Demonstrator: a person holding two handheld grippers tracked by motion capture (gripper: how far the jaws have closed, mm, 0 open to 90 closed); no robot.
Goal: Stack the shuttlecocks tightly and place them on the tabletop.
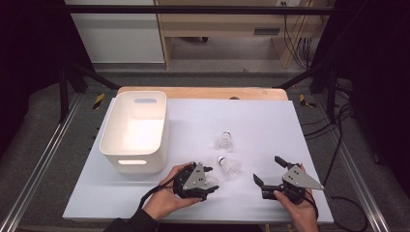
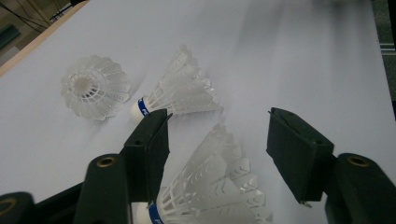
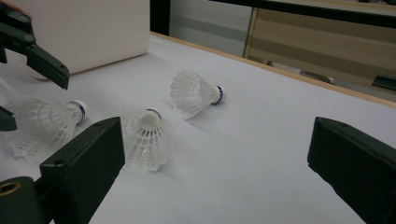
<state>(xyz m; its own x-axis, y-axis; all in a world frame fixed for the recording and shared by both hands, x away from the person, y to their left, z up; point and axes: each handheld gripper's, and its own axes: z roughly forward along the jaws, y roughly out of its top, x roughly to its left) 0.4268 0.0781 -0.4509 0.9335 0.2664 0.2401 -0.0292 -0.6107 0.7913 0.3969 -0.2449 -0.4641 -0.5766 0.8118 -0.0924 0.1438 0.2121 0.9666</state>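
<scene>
Straddling the nearest shuttlecock (image 2: pixel 210 186), the left gripper (image 2: pixel 219 116) is seen at about half width. The feathered skirt lies between the jaws, pointing away from the camera. The left-hand pad sits against the feathers near the blue-banded cork, while a clear gap is left at the right-hand pad. No pinch is made yet, so far as can be judged.

- In the high view this gripper (image 1: pixel 211 179) is found at lower centre, low over the white table (image 1: pixel 270 121).
- A second shuttlecock (image 2: pixel 180 91) lies just beyond the left jaw tip, near but apart.
- A third shuttlecock (image 2: pixel 93 88) rests at upper left of the left gripper view, its skirt mouth facing the camera.
- The white bin (image 1: pixel 109 140) stands at centre left of the high view, well apart from the shuttlecocks.
- The right gripper (image 1: pixel 267 169) is held at lower right, jaws wide, nothing between them.

Advice, as judgement: the grip is better taken nearer the cork, where the skirt is stiff. The closing should be gentle, since the feathers are likely to be crushed or splayed by a hard squeeze. The lift should be made straight up, so that the neighbouring shuttlecock is not nudged.
</scene>
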